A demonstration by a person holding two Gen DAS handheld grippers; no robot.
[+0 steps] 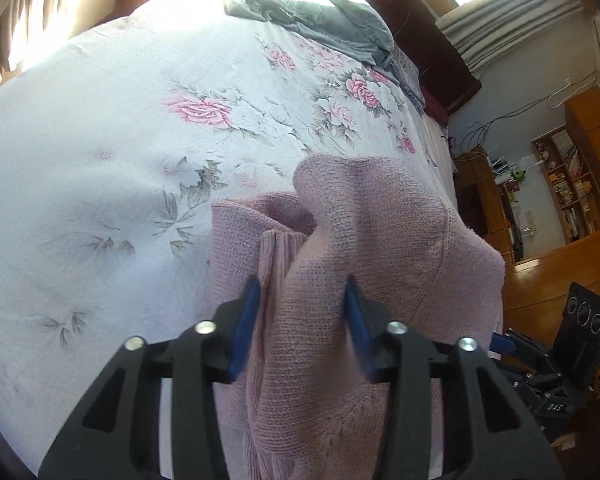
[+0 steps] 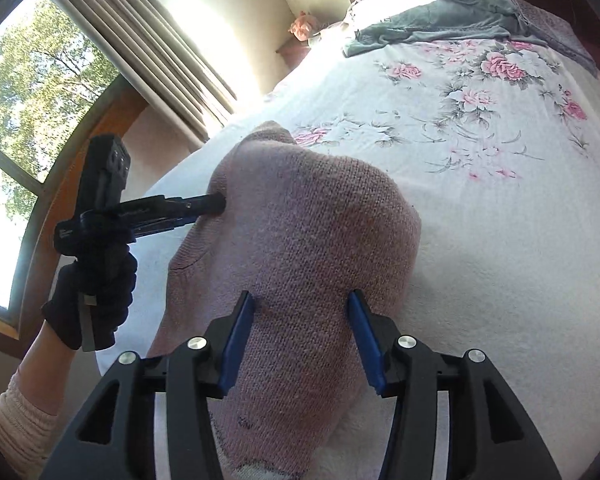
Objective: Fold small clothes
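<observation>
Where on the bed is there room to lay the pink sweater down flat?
The flowered sheet is bare between the pink sweater and the grey garment by the headboard; also right of the sweater in the right wrist view. It is crowded only near the grey garment and where both hand-held grippers hold the sweater.

White lettering on a black gripper

The letters "DAS" stand on its body, just right of the pink sweater. Nothing else is legible.

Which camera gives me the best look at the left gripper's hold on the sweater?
The right wrist view. It shows the left gripper from the side, fingers pinched on the sweater edge. The left wrist view only shows its own fingers with knit bunched between them, hiding the contact.
</observation>
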